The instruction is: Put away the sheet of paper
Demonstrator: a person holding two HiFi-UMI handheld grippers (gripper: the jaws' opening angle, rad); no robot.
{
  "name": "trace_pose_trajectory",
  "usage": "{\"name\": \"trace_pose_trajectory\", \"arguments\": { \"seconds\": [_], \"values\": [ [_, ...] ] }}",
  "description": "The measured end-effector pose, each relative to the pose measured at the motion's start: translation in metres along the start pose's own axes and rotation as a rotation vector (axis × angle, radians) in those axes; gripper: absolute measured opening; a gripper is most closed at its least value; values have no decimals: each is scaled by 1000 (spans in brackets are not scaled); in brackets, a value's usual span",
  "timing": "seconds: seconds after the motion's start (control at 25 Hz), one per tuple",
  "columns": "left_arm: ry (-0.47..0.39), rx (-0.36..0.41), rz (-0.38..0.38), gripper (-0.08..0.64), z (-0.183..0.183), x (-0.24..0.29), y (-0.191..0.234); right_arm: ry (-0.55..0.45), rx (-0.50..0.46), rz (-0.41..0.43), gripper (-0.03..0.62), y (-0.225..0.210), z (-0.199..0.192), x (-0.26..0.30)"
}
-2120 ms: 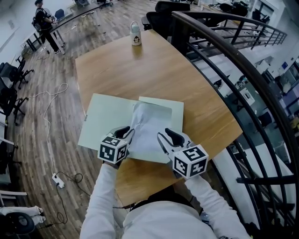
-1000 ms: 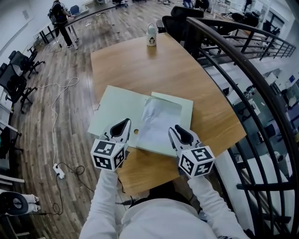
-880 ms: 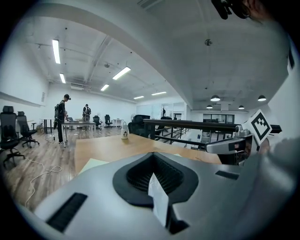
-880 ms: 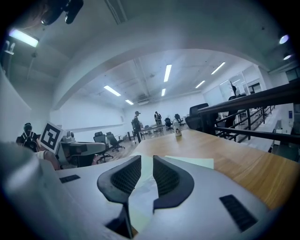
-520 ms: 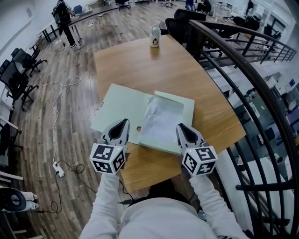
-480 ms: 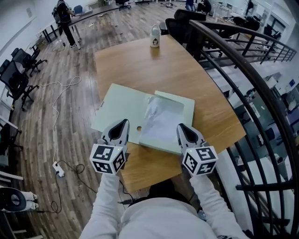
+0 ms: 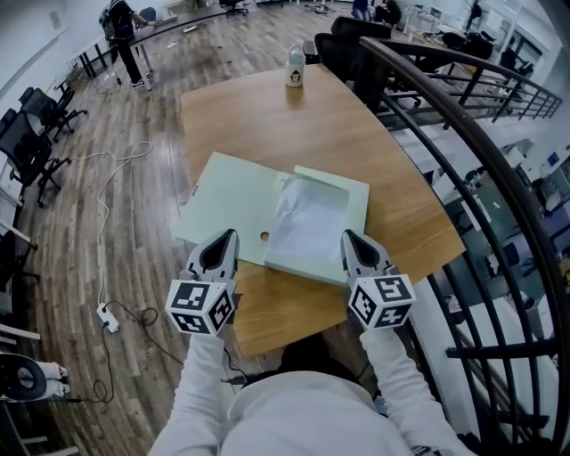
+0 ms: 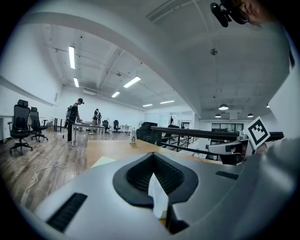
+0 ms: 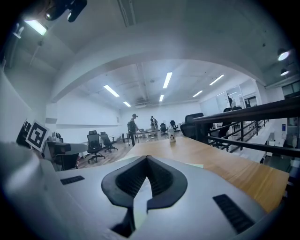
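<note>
A pale green folder (image 7: 232,200) lies open on the wooden table (image 7: 267,116). A white sheet of paper (image 7: 307,223) rests on its right half. My left gripper (image 7: 228,239) sits at the near edge of the left flap, and in the left gripper view (image 8: 157,194) its jaws are shut on a pale sliver of that edge. My right gripper (image 7: 349,237) is at the near right corner of the folder. In the right gripper view (image 9: 143,197) its jaws are shut with a pale strip of the folder's edge between the pads.
A small white bottle (image 7: 294,67) stands at the table's far end. A dark curved railing (image 7: 463,134) runs along the table's right side. A cable (image 7: 107,205) trails over the wooden floor on the left, with office chairs (image 7: 36,116) and a person (image 7: 123,22) beyond.
My right gripper has slid right to the folder's near right corner and its jaws have come together. The left gripper stays shut at the left flap's edge.
</note>
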State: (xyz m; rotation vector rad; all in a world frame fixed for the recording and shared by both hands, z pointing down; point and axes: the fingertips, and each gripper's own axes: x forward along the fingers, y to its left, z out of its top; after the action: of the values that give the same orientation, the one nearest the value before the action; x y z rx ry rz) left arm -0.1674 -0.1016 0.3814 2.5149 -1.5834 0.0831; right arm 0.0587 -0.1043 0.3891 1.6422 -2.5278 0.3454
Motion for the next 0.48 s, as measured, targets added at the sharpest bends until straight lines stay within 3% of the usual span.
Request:
{"name": "trace_pose_trajectory", "arguments": {
  "seconds": [0.48],
  "values": [
    [3, -36, 9, 18, -11, -11, 7, 12, -44, -8, 26, 10, -10, -2]
  ]
}}
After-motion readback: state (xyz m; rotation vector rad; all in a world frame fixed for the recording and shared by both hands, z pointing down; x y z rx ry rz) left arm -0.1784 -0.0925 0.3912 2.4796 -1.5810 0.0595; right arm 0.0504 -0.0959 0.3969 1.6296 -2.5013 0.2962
